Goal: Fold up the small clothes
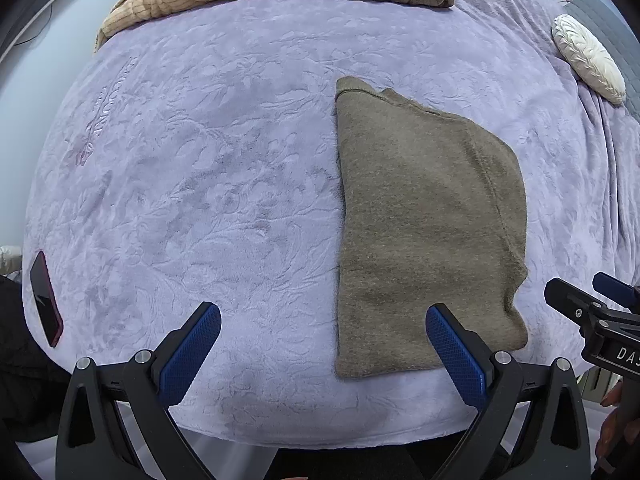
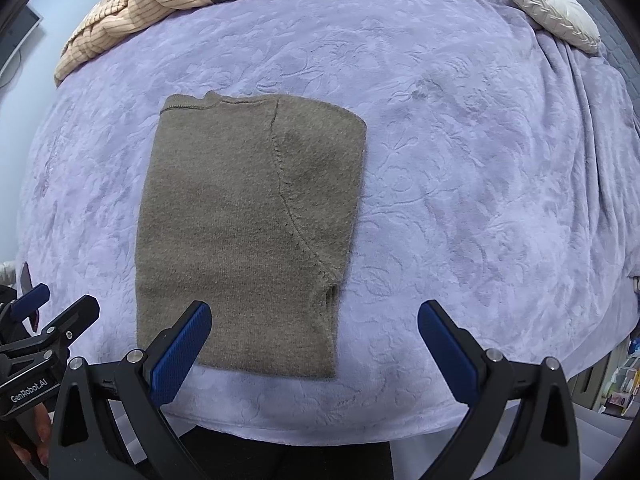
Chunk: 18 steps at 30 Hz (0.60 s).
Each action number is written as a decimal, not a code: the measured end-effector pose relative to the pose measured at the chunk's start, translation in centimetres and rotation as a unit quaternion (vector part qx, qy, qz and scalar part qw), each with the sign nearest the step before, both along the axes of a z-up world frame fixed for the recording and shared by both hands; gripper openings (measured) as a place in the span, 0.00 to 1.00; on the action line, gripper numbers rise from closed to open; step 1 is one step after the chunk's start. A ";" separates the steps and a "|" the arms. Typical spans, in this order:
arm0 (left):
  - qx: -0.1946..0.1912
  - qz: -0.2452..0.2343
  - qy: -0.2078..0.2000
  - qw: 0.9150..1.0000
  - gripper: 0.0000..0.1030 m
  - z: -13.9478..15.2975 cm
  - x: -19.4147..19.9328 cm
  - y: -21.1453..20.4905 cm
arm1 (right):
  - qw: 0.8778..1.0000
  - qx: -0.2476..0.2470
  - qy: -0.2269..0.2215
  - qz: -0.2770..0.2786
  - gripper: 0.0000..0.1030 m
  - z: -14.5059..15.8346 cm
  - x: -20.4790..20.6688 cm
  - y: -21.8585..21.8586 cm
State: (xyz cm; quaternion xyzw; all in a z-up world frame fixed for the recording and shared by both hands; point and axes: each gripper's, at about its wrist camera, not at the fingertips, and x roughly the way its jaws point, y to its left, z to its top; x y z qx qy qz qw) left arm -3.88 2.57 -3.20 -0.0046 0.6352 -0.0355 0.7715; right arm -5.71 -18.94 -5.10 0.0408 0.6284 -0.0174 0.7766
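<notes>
- A folded olive sweater [image 2: 244, 236] lies flat on a lavender bed [image 2: 460, 168].
- Left claw [image 1: 323, 322] gapes wide, empty, at its near hem.
- Right claw [image 2: 314, 320] likewise spread, holding nothing.

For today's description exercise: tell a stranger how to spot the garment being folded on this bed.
Start with the lilac bedspread covering the bed. Near its front edge lies a folded olive-brown sweater, flat and rectangular. Unlike the crumpled beige blanket and the white round cushion at the far side, it is neatly folded and alone.
</notes>
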 end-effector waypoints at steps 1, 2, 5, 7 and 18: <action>0.000 0.000 0.000 1.000 1.00 0.0 0.1 0.0 | 1.000 0.000 0.000 0.000 1.00 0.0 0.0 0.0; 0.000 0.000 0.000 1.000 1.00 0.0 0.1 0.0 | 1.000 0.000 0.001 0.001 1.00 0.0 0.1 0.1; 0.000 -0.001 0.000 1.000 1.00 0.0 0.1 0.0 | 1.000 0.000 0.001 0.001 1.00 -0.1 0.1 0.1; 0.000 -0.002 0.002 1.000 1.00 -0.1 0.1 0.1 | 1.000 0.000 0.001 0.000 1.00 -0.1 0.1 0.1; 0.004 -0.001 0.005 1.000 1.00 -0.4 0.4 0.3 | 1.000 -0.002 0.006 0.004 1.00 -0.4 0.5 0.3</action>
